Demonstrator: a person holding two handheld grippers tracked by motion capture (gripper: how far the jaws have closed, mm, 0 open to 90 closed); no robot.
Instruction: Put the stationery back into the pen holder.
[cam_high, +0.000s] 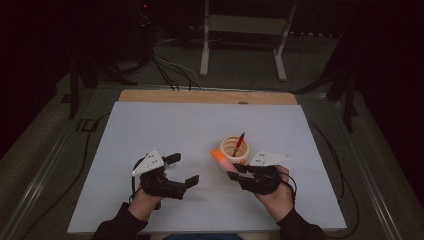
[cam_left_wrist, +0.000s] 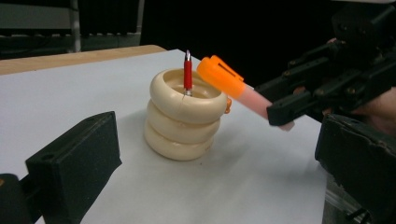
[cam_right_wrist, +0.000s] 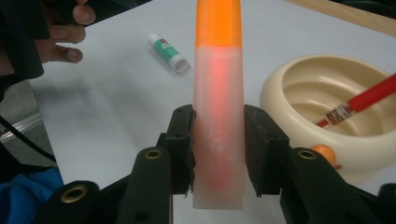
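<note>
A cream ringed cup (cam_high: 233, 148) stands right of the white board's middle, with a red pen (cam_high: 239, 143) leaning inside it. My right gripper (cam_high: 235, 171) is shut on a marker with a pale body and an orange cap (cam_high: 220, 157); the cap points up and left beside the cup. The right gripper view shows both pads (cam_right_wrist: 183, 140) pressing the marker's body (cam_right_wrist: 218, 93), with the cup (cam_right_wrist: 299, 79) and pen (cam_right_wrist: 371, 95) to its right. My left gripper (cam_high: 182, 170) is open with nothing between its jaws. Its view faces the cup (cam_left_wrist: 184, 121), the pen (cam_left_wrist: 187, 74) and the held marker (cam_left_wrist: 224, 77).
A white and green glue stick (cam_right_wrist: 168, 52) lies on the board near the fingers of the person's other hand (cam_right_wrist: 63, 39). The white board (cam_high: 165, 125) rests on a wooden table (cam_high: 200, 96). Cables and a white stand (cam_high: 245, 30) lie on the floor beyond.
</note>
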